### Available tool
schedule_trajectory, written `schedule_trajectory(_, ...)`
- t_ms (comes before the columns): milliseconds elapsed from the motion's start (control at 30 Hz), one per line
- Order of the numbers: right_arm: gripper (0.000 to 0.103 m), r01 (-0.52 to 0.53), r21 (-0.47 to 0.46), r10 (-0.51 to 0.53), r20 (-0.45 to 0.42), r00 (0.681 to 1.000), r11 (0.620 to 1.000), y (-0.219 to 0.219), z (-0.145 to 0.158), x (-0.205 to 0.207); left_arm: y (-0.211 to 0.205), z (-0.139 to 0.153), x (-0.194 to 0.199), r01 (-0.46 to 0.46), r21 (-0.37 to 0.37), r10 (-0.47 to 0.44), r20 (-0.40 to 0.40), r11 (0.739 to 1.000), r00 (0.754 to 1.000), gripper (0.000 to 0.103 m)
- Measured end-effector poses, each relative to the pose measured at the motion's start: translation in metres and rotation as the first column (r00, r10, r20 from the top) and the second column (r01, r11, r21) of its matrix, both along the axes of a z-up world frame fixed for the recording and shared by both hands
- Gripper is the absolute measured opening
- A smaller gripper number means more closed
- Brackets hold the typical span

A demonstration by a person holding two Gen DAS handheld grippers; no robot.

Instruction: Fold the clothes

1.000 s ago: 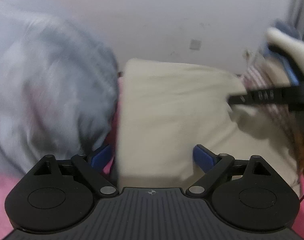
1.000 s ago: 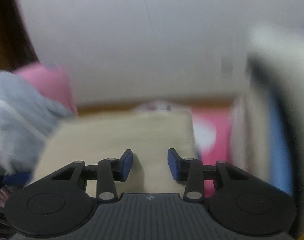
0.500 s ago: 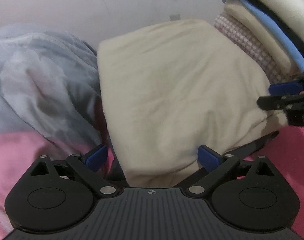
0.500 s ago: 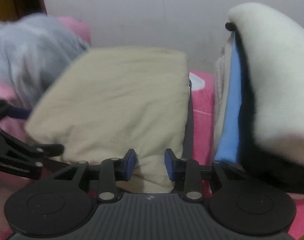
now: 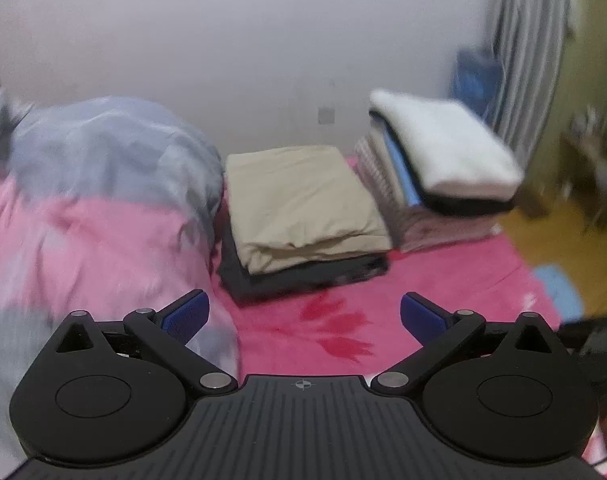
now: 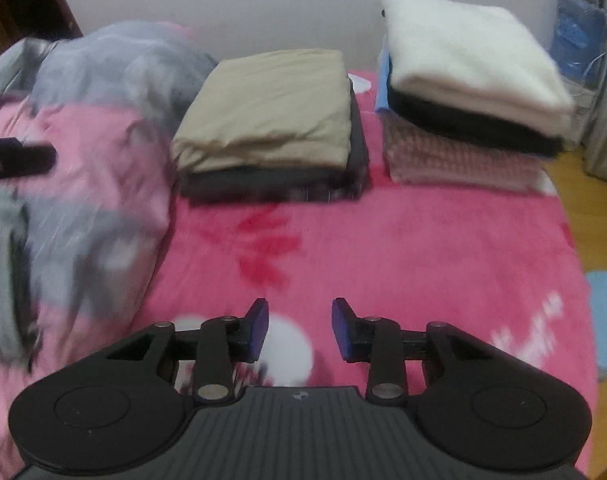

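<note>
Folded beige cloth [image 5: 299, 200] sits atop dark stack, well ahead of both grippers; left gripper [image 5: 305, 316] wide open, empty; right gripper [image 6: 299, 328] half open, empty.

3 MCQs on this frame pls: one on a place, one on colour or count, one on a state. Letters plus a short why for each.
1. Where does the beige folded garment lie?
A. on the dark folded garment
B. on the white folded garment
C. alone on the floor

2. What colour is the top item of the right-hand stack?
A. red
B. white
C. green

3. What state is the left gripper in?
A. shut on the beige garment
B. shut on nothing
C. open, holding nothing

Answers:
1. A: dark cloth shows under the beige garment's front and right edges in both wrist views.
2. B: the white folded garment caps that stack, over dark, blue and pinkish layers.
3. C: its blue pads stand wide apart with only the pink blanket between them; the right gripper is also open and empty.
</note>
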State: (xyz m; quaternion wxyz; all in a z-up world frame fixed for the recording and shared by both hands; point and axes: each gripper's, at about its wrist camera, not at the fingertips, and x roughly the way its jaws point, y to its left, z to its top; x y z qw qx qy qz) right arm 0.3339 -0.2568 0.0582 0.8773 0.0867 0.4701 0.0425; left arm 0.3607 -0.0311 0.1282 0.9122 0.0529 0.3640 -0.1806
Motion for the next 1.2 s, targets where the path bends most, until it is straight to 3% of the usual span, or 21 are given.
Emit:
schedule_trajectory(133,0.060,0.077,-0.029,-0.077,0.027,0.997,0.997,0.028,0.032,-0.059,0.033,0.010,-0.065,-0.074,-0.128,0.075,0.000,0.989,0.997,0.103)
schedule_trajectory(300,0.071,0.126,-0.100,-0.119,0.067,0.991,0.987,0.068,0.068,-0.136,0.070,0.012,-0.139,-0.115,-0.175,0.113,-0.022,0.978,0.993,0.103)
schedule_trajectory(433,0.090,0.108,-0.150,-0.088,0.130,0.988,0.983,0.093,0.095,-0.188,0.091,0.013,-0.185,-0.144,-0.197,0.139,-0.041,0.970,0.989,0.103)
schedule_trajectory(700,0.100,0.148,-0.149,-0.111,0.229,0.967,0.978,0.120,0.121,-0.264,0.087,0.028,-0.246,-0.231,-0.095,0.230,-0.023,0.968,0.973,0.103)
schedule_trajectory(900,0.102,0.170,-0.209,-0.110,0.273,0.956,0.963,0.131,0.124,-0.309,0.072,0.041,-0.289,-0.239,-0.003,0.237,0.135,0.971,0.962,0.103)
schedule_trajectory(1200,0.103,0.282,-0.274,-0.208,0.269,0.941,0.920,0.116,0.113,-0.355,0.055,0.045,-0.311,-0.249,-0.009,0.248,0.125,0.968,0.961,0.103)
